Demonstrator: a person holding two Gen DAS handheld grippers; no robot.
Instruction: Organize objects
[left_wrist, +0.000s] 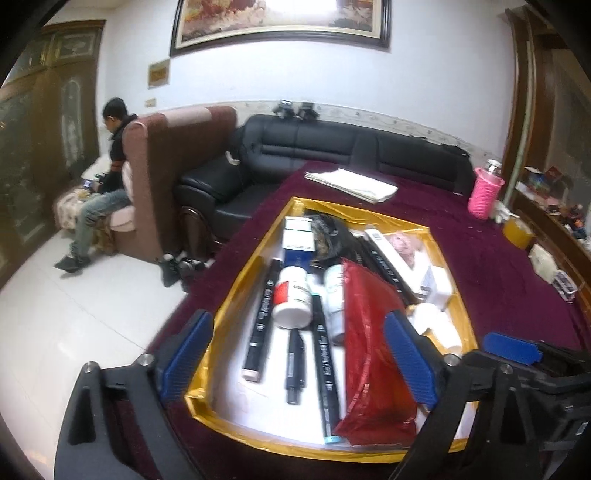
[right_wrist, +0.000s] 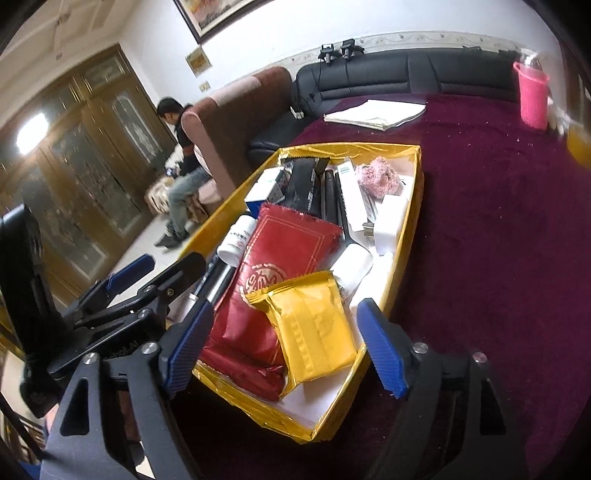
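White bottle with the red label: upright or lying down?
Lying down. The bottle rests on its side in the gold box, between two black markers.

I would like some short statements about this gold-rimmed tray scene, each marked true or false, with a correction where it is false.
1. Both grippers are open and hold nothing. True: the left gripper and the right gripper have their jaws spread wide.
2. The yellow foil packet lies partly on the red foil packet. True.
3. The pink ribbed plastic cup stands inside the gold-rimmed tray. False: it stands outside the tray, on the dark purple tablecloth.
4. The white bottle with a red label stands upright. False: it lies on its side in the tray.
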